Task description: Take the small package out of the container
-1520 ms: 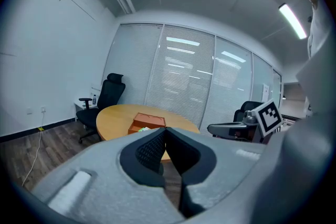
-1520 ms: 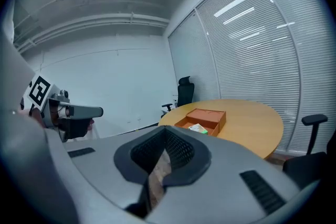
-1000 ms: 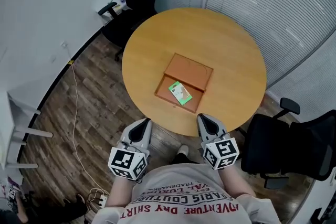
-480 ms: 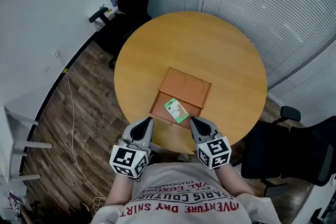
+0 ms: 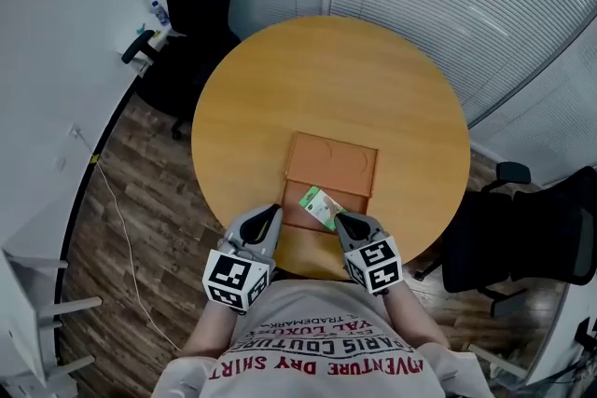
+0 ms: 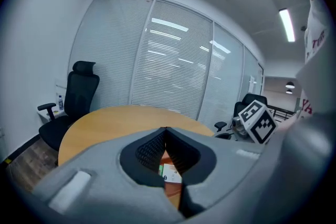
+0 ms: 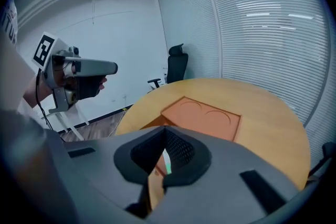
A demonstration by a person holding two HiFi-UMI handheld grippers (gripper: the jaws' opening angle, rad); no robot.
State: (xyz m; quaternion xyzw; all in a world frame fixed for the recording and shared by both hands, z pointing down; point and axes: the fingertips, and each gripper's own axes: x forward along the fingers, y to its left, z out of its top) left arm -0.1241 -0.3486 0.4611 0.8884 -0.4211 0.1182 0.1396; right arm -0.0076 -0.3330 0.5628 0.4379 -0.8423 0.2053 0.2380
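Left gripper and right gripper have advanced up to the container.

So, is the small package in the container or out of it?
In. The small package lies flat inside the open near part of the container.

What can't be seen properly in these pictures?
- Package print: too small in head view; both gripper views show only a sliver past the jaws.
- Container near corners: head view, covered by the left gripper and right gripper.
- Bottle label: head view, too small.
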